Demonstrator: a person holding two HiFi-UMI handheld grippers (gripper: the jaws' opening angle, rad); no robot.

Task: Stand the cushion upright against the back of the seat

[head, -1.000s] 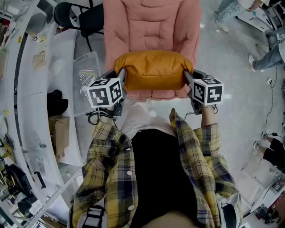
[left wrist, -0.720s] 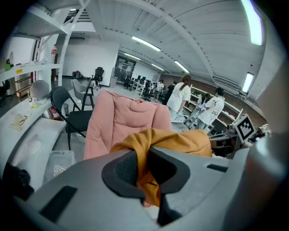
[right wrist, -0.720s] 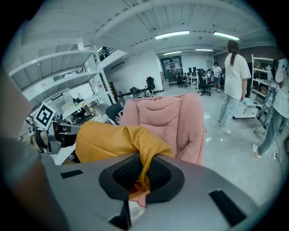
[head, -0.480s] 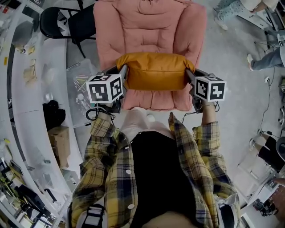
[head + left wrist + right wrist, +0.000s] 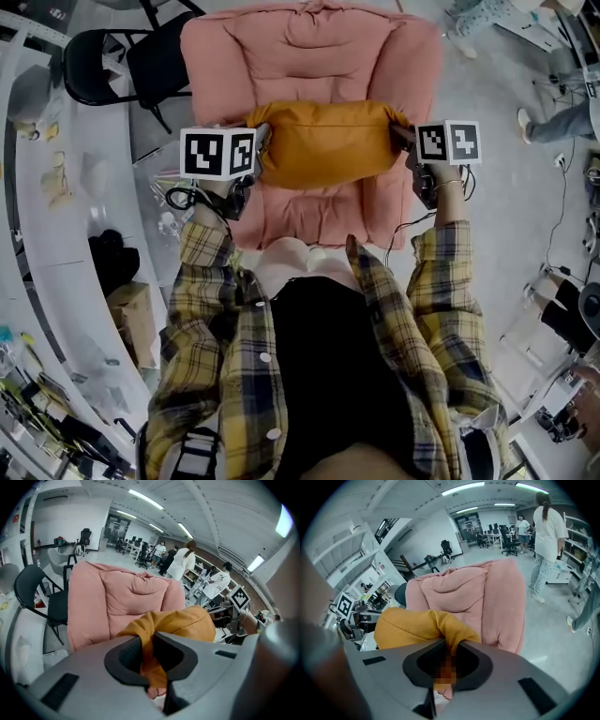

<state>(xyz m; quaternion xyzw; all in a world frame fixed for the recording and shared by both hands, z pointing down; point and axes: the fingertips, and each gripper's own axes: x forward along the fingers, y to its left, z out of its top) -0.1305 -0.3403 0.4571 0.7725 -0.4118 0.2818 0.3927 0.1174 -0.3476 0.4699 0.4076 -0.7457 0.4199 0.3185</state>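
Both ends of the orange cushion [image 5: 323, 143] are pinched: the left gripper [image 5: 260, 142] clamps its left corner and the right gripper [image 5: 406, 139] its right. It hangs level over the pink seat [image 5: 309, 211], just short of the far backrest [image 5: 309, 47], likely for standing up there.

Open room is found above the pad of the pink seat [image 5: 309, 47], up to its backrest. The span between its padded sides is filled by the orange cushion [image 5: 323, 141], which is pinched at its ends in the jaws of the left gripper [image 5: 260, 142] and the right gripper [image 5: 405, 141]. On the left, passage is hemmed in by a black chair [image 5: 94, 66], a clear bin [image 5: 169, 178] (just beside the seat's edge) and the curved tabletop [image 5: 66, 244]. Bare floor [image 5: 506, 206] is offered on the right.
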